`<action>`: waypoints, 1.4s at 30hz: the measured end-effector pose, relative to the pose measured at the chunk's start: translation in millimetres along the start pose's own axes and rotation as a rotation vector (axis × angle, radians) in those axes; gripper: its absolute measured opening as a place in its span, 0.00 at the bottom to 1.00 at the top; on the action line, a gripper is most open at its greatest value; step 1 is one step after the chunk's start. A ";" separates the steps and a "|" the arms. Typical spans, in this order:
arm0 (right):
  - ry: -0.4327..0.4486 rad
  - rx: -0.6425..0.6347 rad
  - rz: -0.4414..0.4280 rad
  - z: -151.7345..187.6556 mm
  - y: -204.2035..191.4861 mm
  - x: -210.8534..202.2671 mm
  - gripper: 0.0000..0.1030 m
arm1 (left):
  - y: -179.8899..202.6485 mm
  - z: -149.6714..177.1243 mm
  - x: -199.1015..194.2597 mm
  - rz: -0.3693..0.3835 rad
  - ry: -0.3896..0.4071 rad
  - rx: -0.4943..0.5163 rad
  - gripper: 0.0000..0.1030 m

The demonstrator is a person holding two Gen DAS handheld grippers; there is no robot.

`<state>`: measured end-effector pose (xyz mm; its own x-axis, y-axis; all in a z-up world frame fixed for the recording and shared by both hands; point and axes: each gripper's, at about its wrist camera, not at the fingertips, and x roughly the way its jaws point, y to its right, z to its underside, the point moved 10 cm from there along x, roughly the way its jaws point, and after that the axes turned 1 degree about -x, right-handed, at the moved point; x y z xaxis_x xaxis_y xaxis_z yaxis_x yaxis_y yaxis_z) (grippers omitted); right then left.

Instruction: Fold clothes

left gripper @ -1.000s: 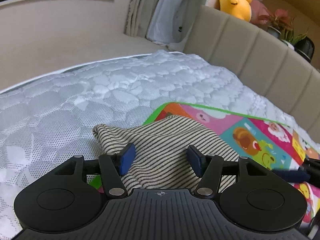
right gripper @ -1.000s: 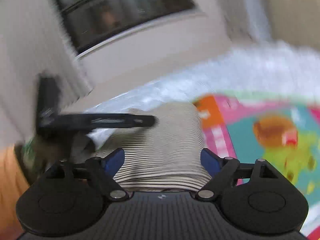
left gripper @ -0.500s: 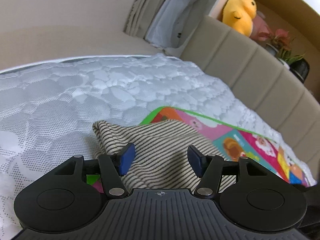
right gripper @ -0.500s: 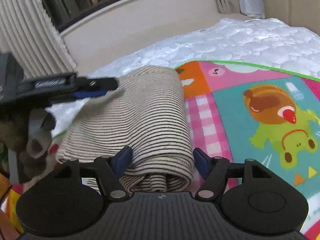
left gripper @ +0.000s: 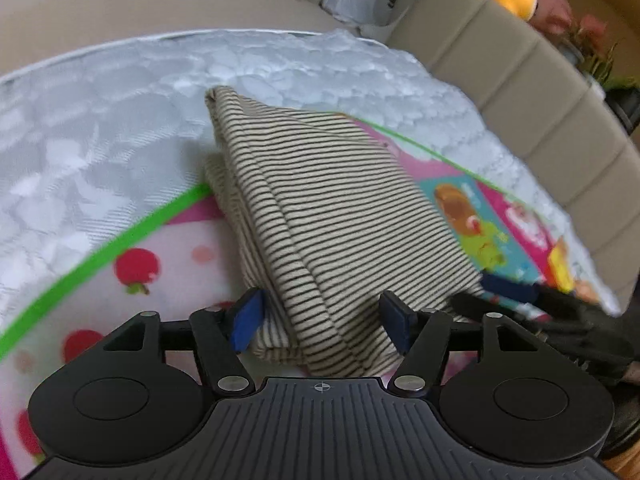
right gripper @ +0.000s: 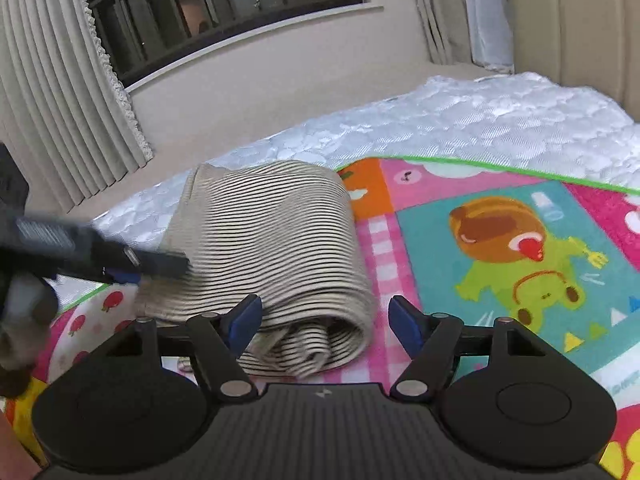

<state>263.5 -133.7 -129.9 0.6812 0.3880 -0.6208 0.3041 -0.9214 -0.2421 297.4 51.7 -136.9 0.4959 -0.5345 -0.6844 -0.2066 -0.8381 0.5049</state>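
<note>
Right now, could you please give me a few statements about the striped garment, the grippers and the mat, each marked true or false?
1. The striped garment lies folded in a bundle. True.
2. The left gripper is clamped shut on the garment. False: its jaws stand open with the cloth between them.
3. The garment lies partly on the play mat and partly on the white mattress. True.
4. The right gripper holds a yellow plush toy. False: it is open and holds nothing.
5. The garment is plain red. False: it is beige with dark stripes.
</note>
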 end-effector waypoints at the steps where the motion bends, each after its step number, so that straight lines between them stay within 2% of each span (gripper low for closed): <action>1: 0.009 0.006 -0.001 -1.6 0.9 -1.0 0.69 | 2.4 -2.3 -2.6 0.040 0.009 -0.025 0.61; 3: 0.013 0.011 0.003 -4.2 1.2 0.4 0.69 | 9.1 -8.7 -12.3 0.143 0.032 -0.074 0.56; 4: 0.015 0.010 0.008 -5.8 1.4 1.9 0.69 | 10.9 -9.9 -14.5 0.156 0.036 -0.077 0.55; 11: 0.064 -0.042 0.031 -20.6 -3.6 9.4 0.72 | 18.4 11.2 0.9 0.133 -0.046 -0.025 0.55; 15: 0.009 -0.055 0.062 -17.5 7.6 29.5 0.75 | 25.6 26.5 9.1 0.129 -0.099 0.013 0.54; 16: -0.027 -0.066 0.073 -12.0 9.7 36.9 0.75 | 25.6 30.5 12.5 0.116 -0.111 0.024 0.54; 18: -0.040 -0.038 0.068 -5.5 8.7 40.1 0.78 | 25.1 37.1 19.4 0.091 -0.132 0.045 0.54; 21: -0.064 0.003 0.002 8.2 -9.5 38.1 0.78 | 17.4 33.9 23.4 0.072 -0.129 0.034 0.50; 24: -0.058 -0.054 0.016 20.4 -28.1 37.1 0.78 | 0.3 28.1 24.6 0.040 -0.116 0.016 0.50; 26: -0.063 -0.048 0.005 23.0 -34.8 36.9 0.78 | -10.1 22.8 29.5 0.012 -0.104 0.031 0.56; 29: -0.097 -0.092 -0.022 31.2 -48.3 36.9 0.78 | -17.4 16.6 25.8 -0.012 -0.073 0.038 0.59; 31: -0.147 -0.167 -0.047 44.0 -59.6 40.9 0.78 | -21.6 11.0 20.4 -0.051 -0.036 0.059 0.59; 35: -0.118 -0.237 -0.032 46.6 -61.4 25.2 0.78 | -28.1 9.0 10.5 -0.099 0.012 0.042 0.64; 36: -0.097 -0.209 -0.039 41.7 -56.3 15.5 0.80 | -25.1 11.6 5.3 -0.124 0.025 0.053 0.64; 37: -0.076 -0.183 -0.046 36.9 -50.9 5.6 0.83 | -19.7 14.6 -0.7 -0.155 0.037 0.072 0.64; 39: -0.030 -0.146 -0.037 29.1 -37.0 -16.3 1.00 | -4.9 20.9 -12.3 -0.219 0.063 0.113 0.64; 41: 0.001 -0.139 -0.011 31.7 -24.5 -33.1 1.00 | 13.2 32.5 -30.5 -0.274 0.101 0.125 0.74; 42: 0.016 -0.136 0.002 33.0 -18.2 -41.6 1.00 | 21.7 39.6 -40.4 -0.299 0.128 0.122 0.84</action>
<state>207.7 -133.8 -124.2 0.6923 0.3876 -0.6087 0.3894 -0.9108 -0.1371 239.4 50.8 -119.2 0.6495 -0.2522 -0.7173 -0.1320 -0.9665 0.2203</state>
